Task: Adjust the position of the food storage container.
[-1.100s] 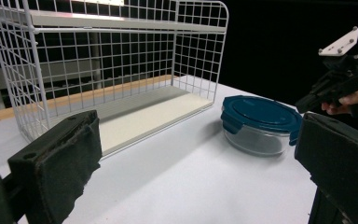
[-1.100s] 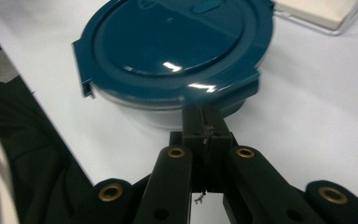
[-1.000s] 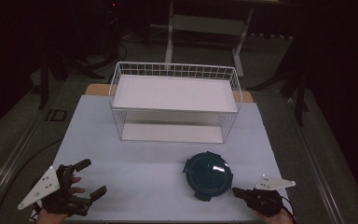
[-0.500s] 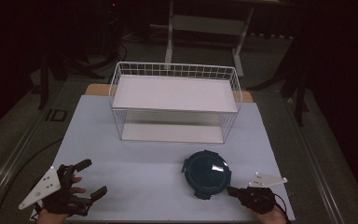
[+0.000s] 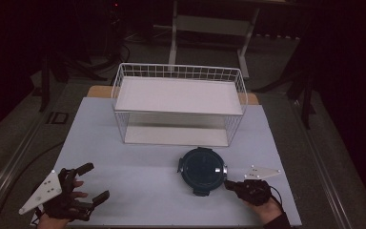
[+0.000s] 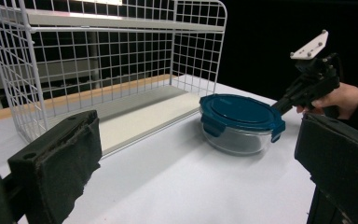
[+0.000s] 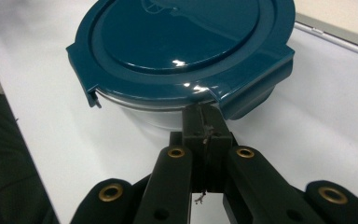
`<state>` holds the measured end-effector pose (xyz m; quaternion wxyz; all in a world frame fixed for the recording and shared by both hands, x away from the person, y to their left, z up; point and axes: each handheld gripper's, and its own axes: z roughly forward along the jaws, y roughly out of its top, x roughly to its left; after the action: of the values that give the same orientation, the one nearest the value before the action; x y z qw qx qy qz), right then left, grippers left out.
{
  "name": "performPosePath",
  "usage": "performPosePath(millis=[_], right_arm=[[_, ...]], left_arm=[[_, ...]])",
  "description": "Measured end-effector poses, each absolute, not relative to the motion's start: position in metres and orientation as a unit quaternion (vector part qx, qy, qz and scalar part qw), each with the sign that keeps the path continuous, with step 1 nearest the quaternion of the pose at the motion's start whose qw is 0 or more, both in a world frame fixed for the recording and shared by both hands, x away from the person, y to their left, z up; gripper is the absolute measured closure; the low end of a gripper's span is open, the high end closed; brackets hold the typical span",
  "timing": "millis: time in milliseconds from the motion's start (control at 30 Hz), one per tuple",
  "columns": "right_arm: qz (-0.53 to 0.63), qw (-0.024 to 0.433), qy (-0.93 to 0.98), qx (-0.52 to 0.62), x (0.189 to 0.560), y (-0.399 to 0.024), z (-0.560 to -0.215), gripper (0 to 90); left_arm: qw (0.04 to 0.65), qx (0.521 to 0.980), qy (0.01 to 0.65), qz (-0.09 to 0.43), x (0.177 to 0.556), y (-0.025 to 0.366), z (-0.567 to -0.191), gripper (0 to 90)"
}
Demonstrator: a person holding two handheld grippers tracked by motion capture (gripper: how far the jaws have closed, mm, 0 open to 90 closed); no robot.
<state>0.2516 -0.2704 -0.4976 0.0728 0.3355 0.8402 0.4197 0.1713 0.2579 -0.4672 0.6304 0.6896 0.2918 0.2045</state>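
Right now my right gripper [image 7: 204, 122] has its jaws pressed flat together with nothing between them, the tips touching the rim of the teal-lidded glass container [image 5: 203, 170] just beside one of its lid latches [image 7: 256, 91]. My left gripper [image 5: 89, 183] has its jaws spread wide and bare, resting near the front left corner of the desk [image 5: 138, 176], well apart from the dish. The container stands upright on the desk toward its front right, just in front of the white wire rack [image 5: 178, 102], whose lower shelf [image 6: 135, 114] lies open behind it. I judge that I am working at the lid, either nudging the latch or about to pry it. The danger is that closed tips pushing on a smooth glass bowl will simply slide it toward the rack instead of freeing the clip, since the left gripper is not bracing it. If the tips slip off the plastic edge, they may skid over the lid.
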Motion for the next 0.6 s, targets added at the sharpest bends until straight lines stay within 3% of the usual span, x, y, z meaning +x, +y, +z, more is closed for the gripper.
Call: performPosePath(millis=[367,600], right_arm=[[0.423,0.075,0.839,0.334,0.268,-0.261,-0.499,90.0],[0.422,0.100,0.832,0.347,0.272,-0.272,-0.494,90.0]], left_arm=[[0.630,0.690,0.292,0.205,0.171,0.257,-0.467,1.0],[0.631,0.690,0.292,0.202,0.171,0.258,-0.467,1.0]])
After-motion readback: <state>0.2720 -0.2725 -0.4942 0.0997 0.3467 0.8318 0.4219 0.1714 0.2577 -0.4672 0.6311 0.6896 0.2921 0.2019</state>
